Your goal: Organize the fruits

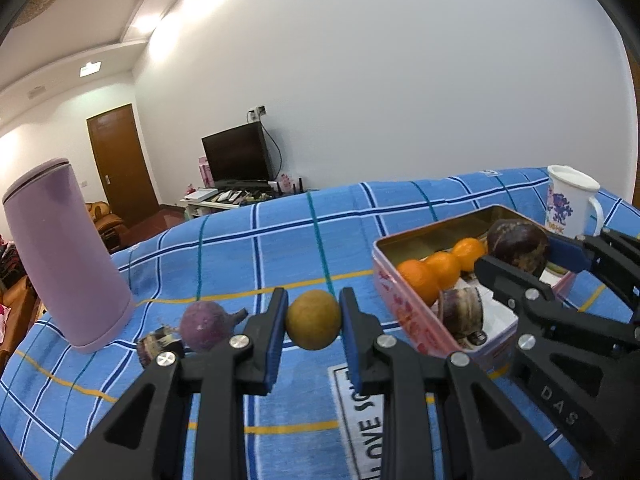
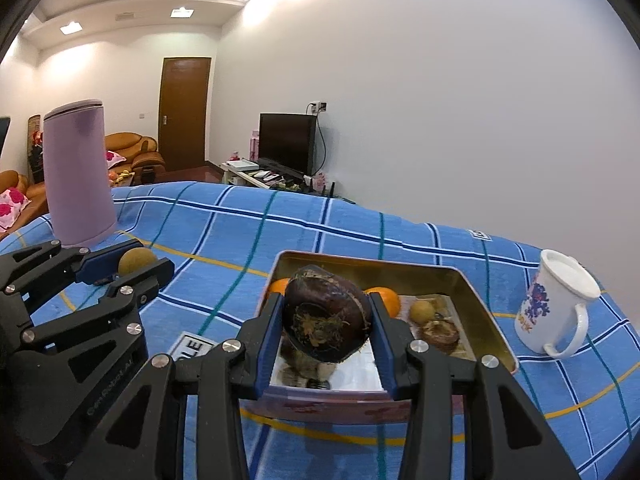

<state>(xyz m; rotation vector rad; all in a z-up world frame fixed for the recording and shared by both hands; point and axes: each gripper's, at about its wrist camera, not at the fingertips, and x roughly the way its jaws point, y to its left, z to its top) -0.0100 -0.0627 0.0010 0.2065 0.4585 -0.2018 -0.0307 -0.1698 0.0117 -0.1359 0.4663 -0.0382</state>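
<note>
Tin [image 2: 492, 320] placement decides the coming move: the open metal box lies directly under and ahead of the right tool [image 2: 326, 322], while it sits off to the right of the left tool [image 1: 313, 320], with a strip of blue checked cloth [image 1: 280, 248] between. The right tool is pinching a large dark brown fruit [image 2: 326, 316], its pads pressed on either side, and the fruit hangs over the near end of the tin, above the white paper lining. By my reading it only needs lowering and letting go. The left tool is pinching a small yellow-brown round fruit [image 1: 313, 320], clamped tight between blue pads, above the cloth and short of the tin's pink wall [image 1: 404, 312]; it would have to travel rightward to reach it. So the right hand is the nearer one. Oranges [image 1: 440, 270] already line the tin's far side. A purplish fruit [image 1: 204, 324] lies on the cloth near a lilac canister [image 1: 68, 256], and a white mug [image 2: 556, 312] stands beyond the tin.
</note>
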